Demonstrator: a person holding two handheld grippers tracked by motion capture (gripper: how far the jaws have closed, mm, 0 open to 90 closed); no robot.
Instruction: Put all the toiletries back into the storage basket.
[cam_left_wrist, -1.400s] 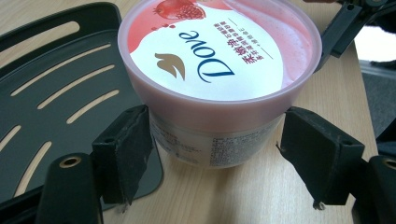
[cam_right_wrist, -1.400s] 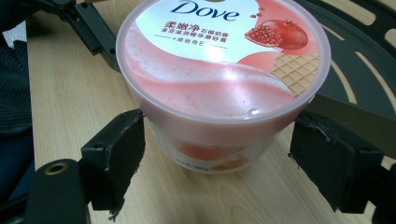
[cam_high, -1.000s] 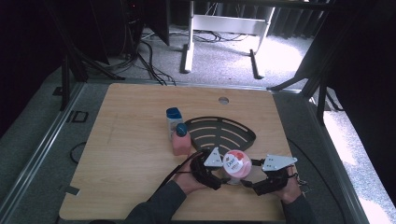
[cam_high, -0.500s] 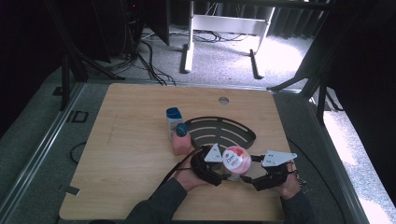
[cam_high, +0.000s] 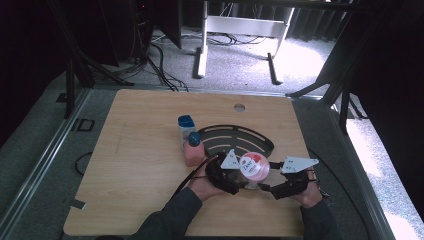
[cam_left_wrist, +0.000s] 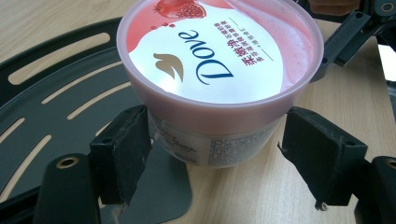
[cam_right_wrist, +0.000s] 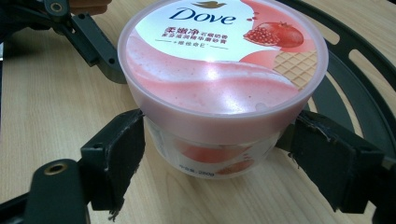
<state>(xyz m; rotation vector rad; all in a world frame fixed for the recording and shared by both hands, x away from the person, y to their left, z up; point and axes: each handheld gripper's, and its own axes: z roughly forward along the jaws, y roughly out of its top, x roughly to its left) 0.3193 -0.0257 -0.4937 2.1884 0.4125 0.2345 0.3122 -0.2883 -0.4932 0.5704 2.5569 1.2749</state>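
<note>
High view: both tongs flank Dove tub (cam_high: 254, 167), jaws apart.

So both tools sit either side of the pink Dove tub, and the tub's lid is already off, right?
Not quite. Both tools, left tool and right tool, do sit either side of the pink Dove tub, but its lid is on, printed label intact, as the right gripper view shows.

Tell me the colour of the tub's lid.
Pink and white, with a red pomegranate picture; the lid shows best in the right gripper view.
</note>
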